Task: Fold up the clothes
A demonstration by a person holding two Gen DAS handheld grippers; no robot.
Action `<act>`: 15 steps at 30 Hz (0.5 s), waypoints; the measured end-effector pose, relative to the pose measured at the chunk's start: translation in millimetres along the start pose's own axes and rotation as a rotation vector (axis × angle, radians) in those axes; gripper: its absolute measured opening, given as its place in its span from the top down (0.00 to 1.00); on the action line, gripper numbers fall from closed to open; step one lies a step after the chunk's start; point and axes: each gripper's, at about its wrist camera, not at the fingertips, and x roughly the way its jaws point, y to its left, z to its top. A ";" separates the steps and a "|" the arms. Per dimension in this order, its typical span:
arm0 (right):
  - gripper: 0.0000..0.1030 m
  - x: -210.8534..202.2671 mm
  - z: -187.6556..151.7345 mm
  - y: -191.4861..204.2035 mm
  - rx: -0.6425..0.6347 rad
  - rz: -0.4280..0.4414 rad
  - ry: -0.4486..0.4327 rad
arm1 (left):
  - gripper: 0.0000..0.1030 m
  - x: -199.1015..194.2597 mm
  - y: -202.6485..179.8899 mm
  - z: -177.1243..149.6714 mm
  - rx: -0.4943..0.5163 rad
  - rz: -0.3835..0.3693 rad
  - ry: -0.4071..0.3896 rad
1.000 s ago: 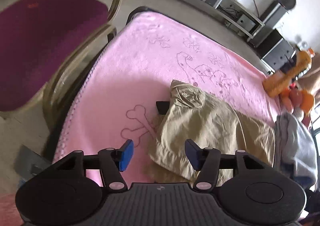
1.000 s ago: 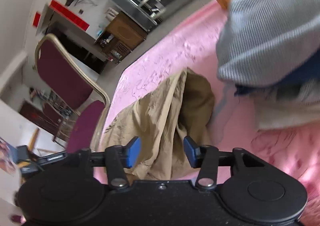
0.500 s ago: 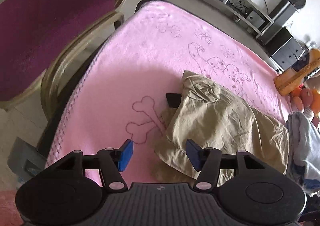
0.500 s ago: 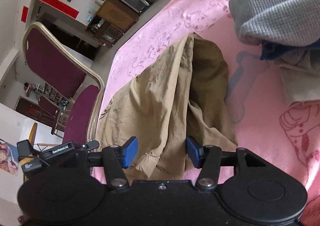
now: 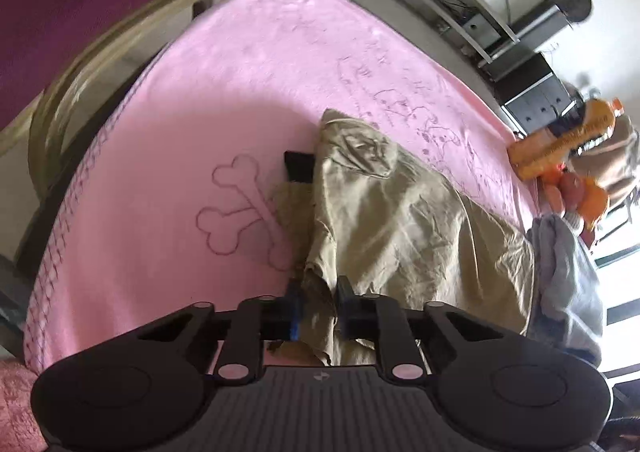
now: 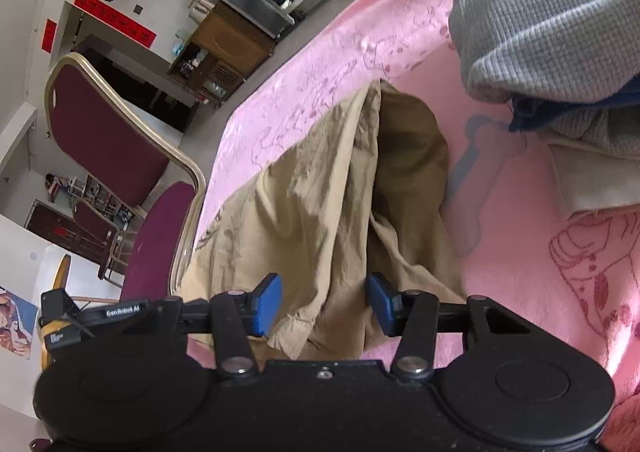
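Observation:
A crumpled khaki garment (image 5: 400, 220) lies on the pink blanket (image 5: 200, 112), seen lengthwise in the right wrist view (image 6: 320, 192). My left gripper (image 5: 320, 308) is at its near left corner. Its jaws are closing, and bunched khaki cloth is pinched between the blue pads. My right gripper (image 6: 324, 304) stands over the near hem at the other end. Its jaws are closing slightly with a fold of cloth lying between them, and the pads stand apart from it. A black tag or strap (image 5: 298, 166) pokes out at the garment's left side.
A pile of grey knit clothing (image 6: 552, 12) sits on the blanket (image 6: 540, 312) beside the garment, on the right in the left wrist view (image 5: 568, 272). A maroon chair (image 5: 80, 12) stands against the blanket's edge. An orange plush toy (image 5: 560, 148) lies at the far right.
My left gripper's jaws have come together on the khaki garment's corner, having stood wide apart above it before. My right gripper has drawn closer over the hem, its gap a little narrower.

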 end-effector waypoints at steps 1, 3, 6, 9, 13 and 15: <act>0.55 -0.2 -0.4 0.2 0.002 -0.001 -0.005 | 0.88 -0.5 -3.5 -0.7 0.021 0.010 -0.010; 0.55 2.3 -0.9 1.0 0.002 -0.013 0.004 | 0.90 -0.4 -9.1 -3.2 0.050 0.023 -0.019; 0.48 7.6 -3.0 1.7 0.011 -0.026 0.032 | 0.92 -1.1 -14.6 -6.8 0.082 0.035 -0.032; 0.70 11.0 -8.5 10.9 -0.031 -0.068 0.031 | 0.93 -2.3 -17.2 -7.6 0.101 0.044 -0.042; 0.95 8.5 -8.2 28.1 -0.106 -0.138 0.011 | 0.95 -10.9 -25.0 -7.7 0.109 0.049 -0.054; 0.96 0.5 0.2 37.6 -0.128 -0.151 -0.008 | 0.95 -22.0 -34.0 -9.2 0.109 0.025 -0.072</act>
